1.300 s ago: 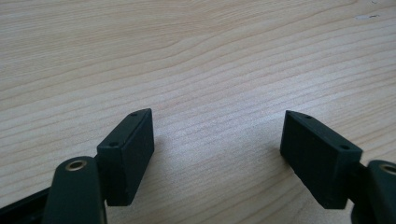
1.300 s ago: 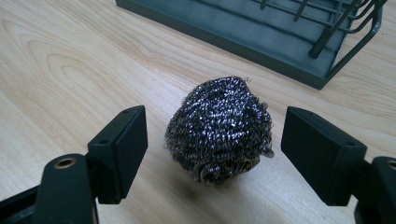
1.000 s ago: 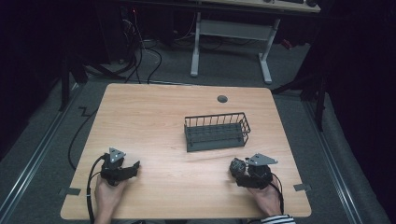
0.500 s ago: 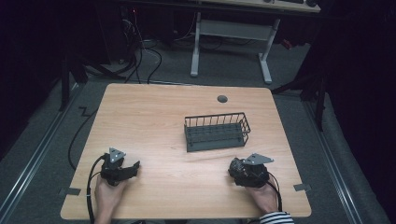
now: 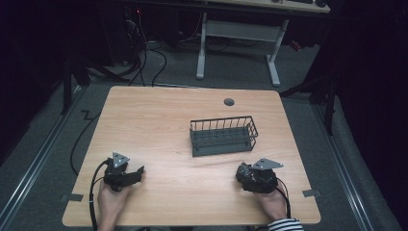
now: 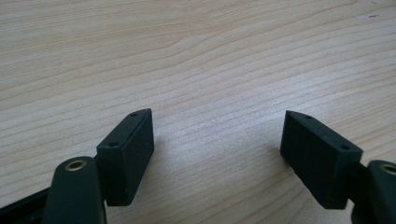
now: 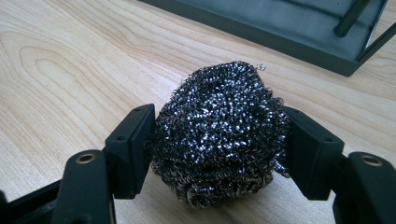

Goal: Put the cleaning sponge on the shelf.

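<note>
A ball of dark steel wool [image 7: 217,128] lies on the wooden table [image 5: 159,130] between the jaws of my right gripper [image 7: 217,151]. Those jaws have just been closing, and both pads now press into the sides of the steel wool [image 5: 244,172]. In the high view my right gripper [image 5: 243,174] rests near the table's front right, just below a dark wire basket [image 5: 222,135]. Near the front left my left gripper [image 5: 138,172] rests on the table; its jaws stand wide open over bare wood in the left gripper view [image 6: 217,149].
The wire basket's dark base [image 7: 280,23] lies just beyond the steel wool. A round grey cable grommet [image 5: 229,102] sits near the table's far edge. Cables trail from both grippers off the front edge, and a desk frame [image 5: 238,33] stands on the floor behind.
My right gripper's jaws have drawn in around the steel wool. Both hands stay where they were.
</note>
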